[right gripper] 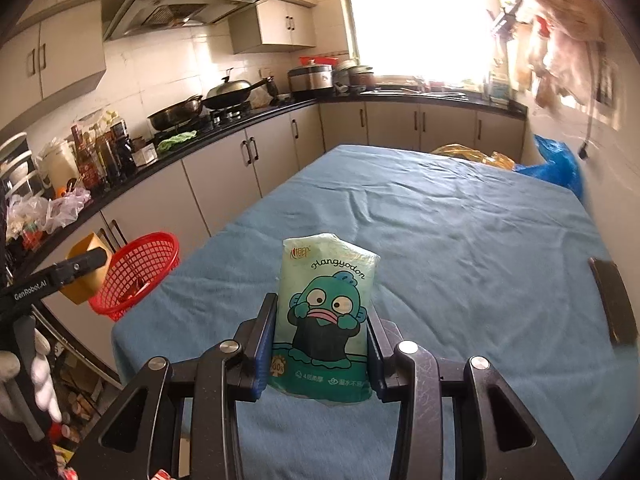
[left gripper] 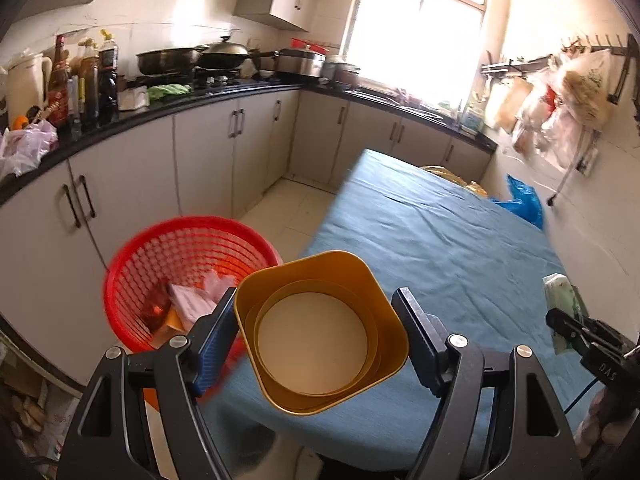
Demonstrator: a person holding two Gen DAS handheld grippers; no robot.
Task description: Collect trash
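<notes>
My left gripper (left gripper: 320, 332) is shut on a yellow square-rimmed cup (left gripper: 320, 332), open mouth facing the camera, held above the blue table's near-left corner beside the red basket (left gripper: 188, 248). The basket stands on the floor left of the table and holds paper and wrappers. My right gripper (right gripper: 322, 344) is shut on a green tissue pack (right gripper: 326, 312) with a cartoon fish, held upright over the table's near edge. The left gripper and cup also show in the right wrist view (right gripper: 86, 268), next to the red basket (right gripper: 136, 276).
The table with blue cloth (right gripper: 460, 240) fills the middle. A blue plastic bag (right gripper: 556, 160) and a yellow wrapper (right gripper: 468, 154) lie at its far end. A dark flat object (right gripper: 614, 304) lies at the right edge. Kitchen counters (left gripper: 200, 100) run along the left and back.
</notes>
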